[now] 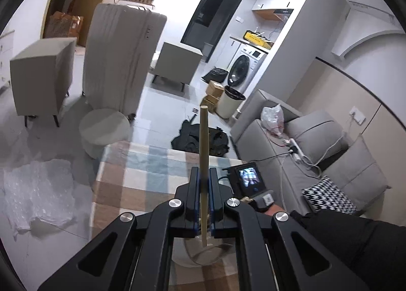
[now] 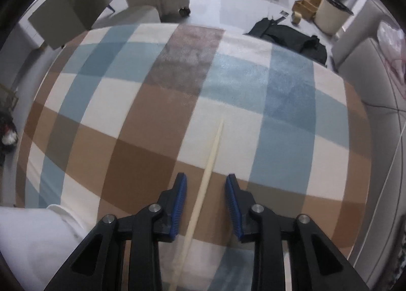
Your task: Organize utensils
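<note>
My left gripper (image 1: 203, 171) is shut on a tan wooden chopstick (image 1: 204, 133), which sticks up and forward past the fingertips. The stick's lower end reaches down into a clear round glass (image 1: 215, 250) under the jaws. In the right wrist view, my right gripper (image 2: 206, 179) points steeply down at the checked tablecloth (image 2: 132, 118). Its blue pads (image 2: 180, 204) stand apart. A pale chopstick (image 2: 214, 149) lies flat on the cloth, running lengthwise through the gap without touching either pad.
A white container (image 2: 38, 240) sits at the lower left of the right wrist view. A grey sofa (image 1: 317, 154) with cables runs along the table's right side. A round stool (image 1: 104, 128), a suitcase (image 1: 121, 62) and a black bag (image 1: 192, 139) stand on the floor beyond the table.
</note>
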Motion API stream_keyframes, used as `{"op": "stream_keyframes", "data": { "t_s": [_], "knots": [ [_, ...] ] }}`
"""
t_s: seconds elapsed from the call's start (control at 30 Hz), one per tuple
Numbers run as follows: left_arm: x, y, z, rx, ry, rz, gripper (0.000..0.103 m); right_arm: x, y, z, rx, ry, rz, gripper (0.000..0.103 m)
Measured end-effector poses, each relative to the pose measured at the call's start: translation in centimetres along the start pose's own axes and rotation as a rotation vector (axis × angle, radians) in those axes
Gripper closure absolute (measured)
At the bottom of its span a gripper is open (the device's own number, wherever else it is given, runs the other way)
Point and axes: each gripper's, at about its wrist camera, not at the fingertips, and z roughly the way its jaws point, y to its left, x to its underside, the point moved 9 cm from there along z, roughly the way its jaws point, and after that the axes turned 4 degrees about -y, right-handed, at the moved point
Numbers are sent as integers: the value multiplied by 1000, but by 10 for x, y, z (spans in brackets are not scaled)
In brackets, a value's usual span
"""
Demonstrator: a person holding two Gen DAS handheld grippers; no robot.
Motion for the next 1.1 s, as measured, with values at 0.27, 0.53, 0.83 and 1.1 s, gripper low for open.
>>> {"op": "stream_keyframes", "data": {
  "t_s": [0.27,0.53,0.83,1.1],
  "knots": [
    [1,-3,-1,-7,-3,0,102,7,-11,-13,-47,-85,88,98],
    [-4,-15,-3,-6,-22,18,102,14,-20,-113,-240,-395,256,99],
    [-2,-28,-11,-4,-26,51,102,47,13,-171,-338,-519,196,103],
    [11,-23,-7,-1,-11,44,102,56,-17,-122,-293,-336,253,100]
  ]
}}
